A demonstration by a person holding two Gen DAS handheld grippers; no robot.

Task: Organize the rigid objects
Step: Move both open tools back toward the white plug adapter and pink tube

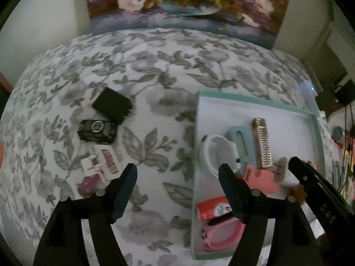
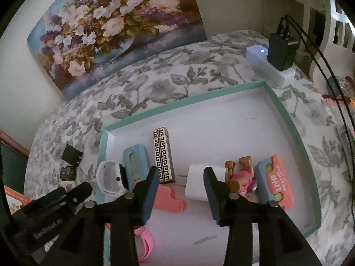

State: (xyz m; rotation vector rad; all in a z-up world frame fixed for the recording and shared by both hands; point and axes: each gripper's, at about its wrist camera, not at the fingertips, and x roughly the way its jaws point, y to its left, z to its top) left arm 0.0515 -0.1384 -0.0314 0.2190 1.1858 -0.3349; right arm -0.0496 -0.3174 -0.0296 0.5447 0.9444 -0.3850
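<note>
1. Tray (image 2: 288, 119), teal-rimmed, sits on a floral bedspread (image 1: 155, 66); most rigid items are already inside it.
2. Inside: patterned gold case (image 2: 163, 155), blue holder (image 2: 135, 157), white band (image 2: 106, 177), white charger block (image 2: 196, 181), toy pup (image 2: 238, 177), coral box (image 2: 276, 181), pink watch (image 1: 221, 232).
3. Right claw (image 2: 182, 190): jaws apart, nothing clamped; the charger block lies just beyond the tips, apparently set down.
4. Left claw (image 1: 177, 181): jaws wide apart, empty, straddling the tray's near rim.
5. Left to do, by my reading: black adapter (image 1: 112, 105), dark key fob (image 1: 96, 130) and small white-and-pink pieces (image 1: 102, 161) remain on the bedspread, apart from the tray.
</note>
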